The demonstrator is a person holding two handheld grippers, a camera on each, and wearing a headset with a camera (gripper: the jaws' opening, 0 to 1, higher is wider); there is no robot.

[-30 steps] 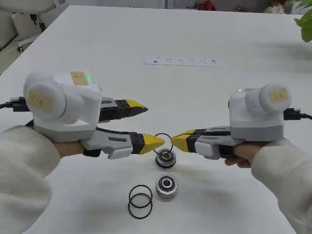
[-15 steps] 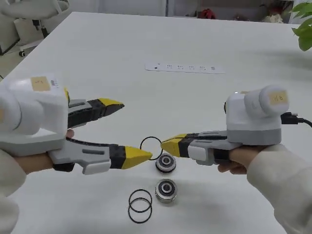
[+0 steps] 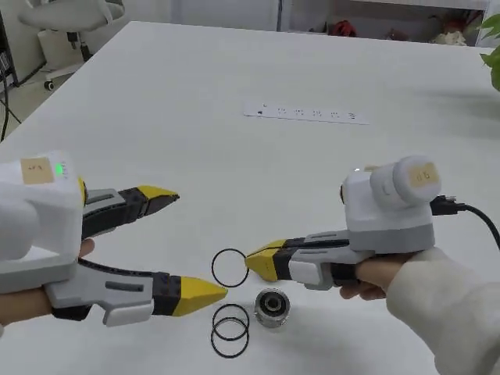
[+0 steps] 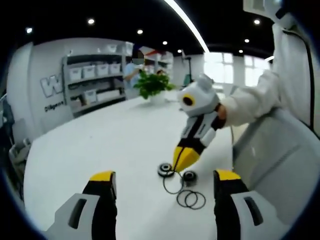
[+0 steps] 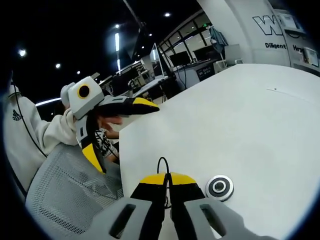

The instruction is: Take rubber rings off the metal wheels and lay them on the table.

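Observation:
My right gripper (image 3: 250,266) is shut on a thin black rubber ring (image 3: 230,267) and holds it just above the table; the ring (image 5: 162,165) stands up between its closed yellow tips (image 5: 165,178). My left gripper (image 3: 202,244) is open at the left, with nothing between its jaws. One metal wheel (image 3: 271,305) lies below the right gripper. In the left gripper view two wheels lie side by side, the far one (image 4: 165,170) and the near one (image 4: 189,176), beneath the right gripper (image 4: 183,160). Two loose rings (image 3: 230,328) lie overlapped on the table beside the wheel.
A white power strip (image 3: 305,113) lies on the far side of the white table (image 3: 195,117). Green plant leaves (image 3: 492,47) hang at the far right edge. An office chair (image 3: 70,16) stands off the table's far left corner.
The right gripper has drawn the ring off the upper wheel and carried it left and nearer. The left gripper has pulled back to the left, still open.

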